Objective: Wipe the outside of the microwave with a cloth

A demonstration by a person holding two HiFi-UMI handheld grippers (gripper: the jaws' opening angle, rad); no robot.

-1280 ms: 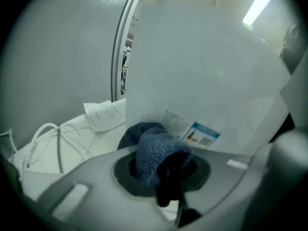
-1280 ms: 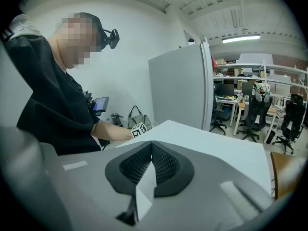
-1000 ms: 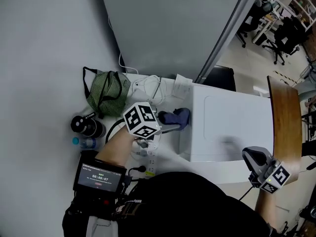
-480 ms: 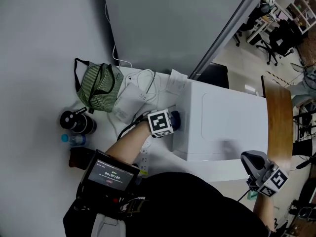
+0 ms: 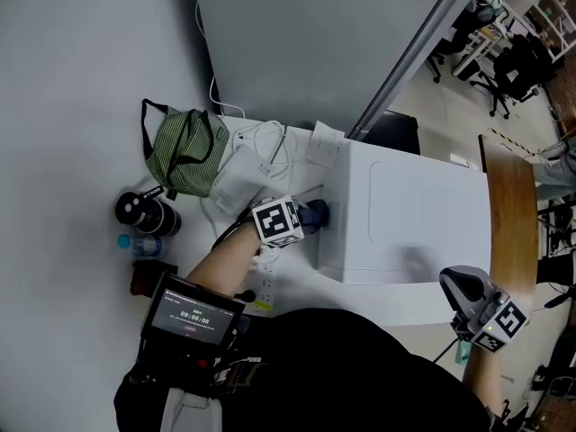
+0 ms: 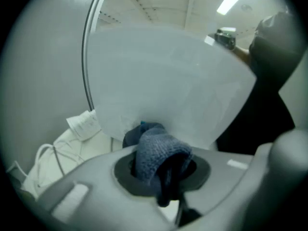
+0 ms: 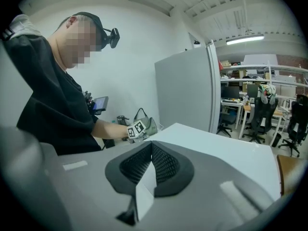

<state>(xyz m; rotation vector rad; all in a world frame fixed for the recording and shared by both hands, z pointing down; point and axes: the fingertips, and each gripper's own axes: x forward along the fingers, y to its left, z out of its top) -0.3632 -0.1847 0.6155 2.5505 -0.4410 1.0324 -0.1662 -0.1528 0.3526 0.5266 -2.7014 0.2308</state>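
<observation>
Blue cloth (image 6: 155, 150), one, gripped by left gripper (image 6: 161, 173) against one microwave (image 5: 414, 228); right gripper (image 7: 147, 174) jaws together.

My left gripper (image 6: 161, 170) and right gripper (image 7: 151, 165) are grey with black pads (image 7: 167, 166) and black-and-white marker cubes (image 5: 279, 221); my shirt (image 7: 48, 105) is black, short-sleeved.

Beyond a grey partition (image 5: 297, 43) stand office chairs (image 5: 517, 66).

- cloth (image 6: 156, 150): blue fabric, nubby knit, matt.
- microwave (image 5: 423, 214): white shell, smooth, matt with a faint sheen.
- bag (image 5: 184, 151): green striped fabric, soft and creased.
- tabletop (image 5: 511, 223): brown wood, smooth.
</observation>
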